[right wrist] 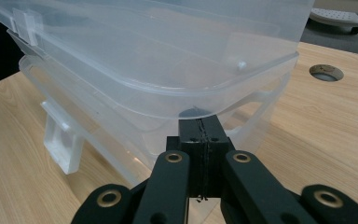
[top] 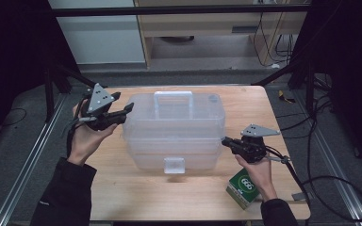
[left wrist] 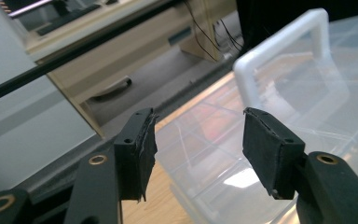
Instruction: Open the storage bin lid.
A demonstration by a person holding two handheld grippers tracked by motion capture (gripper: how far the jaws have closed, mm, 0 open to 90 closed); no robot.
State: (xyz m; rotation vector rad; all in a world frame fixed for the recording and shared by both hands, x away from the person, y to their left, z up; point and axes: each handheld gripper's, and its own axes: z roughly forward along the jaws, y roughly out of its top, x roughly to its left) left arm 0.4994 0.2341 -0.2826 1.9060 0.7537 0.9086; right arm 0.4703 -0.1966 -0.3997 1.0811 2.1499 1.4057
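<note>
While the lid sits unopened: green carton (top: 242, 189), near edge; right gripper (top: 225, 141), jaws closed, tips at clear storage box (top: 174, 129), mid-table; left gripper (top: 124, 102), jaws apart and empty, beside the far handle (top: 173, 97); front latch (top: 174, 165) apparently still fastened.

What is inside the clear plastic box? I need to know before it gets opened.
Through the plastic box only faint tray dividers show under the lid by the white handle. No contents are distinguishable; the frosted walls blur the lower tiers.

Grey floor (top: 207, 52), perhaps carpet; wooden cabinet (top: 193, 23) behind.
</note>
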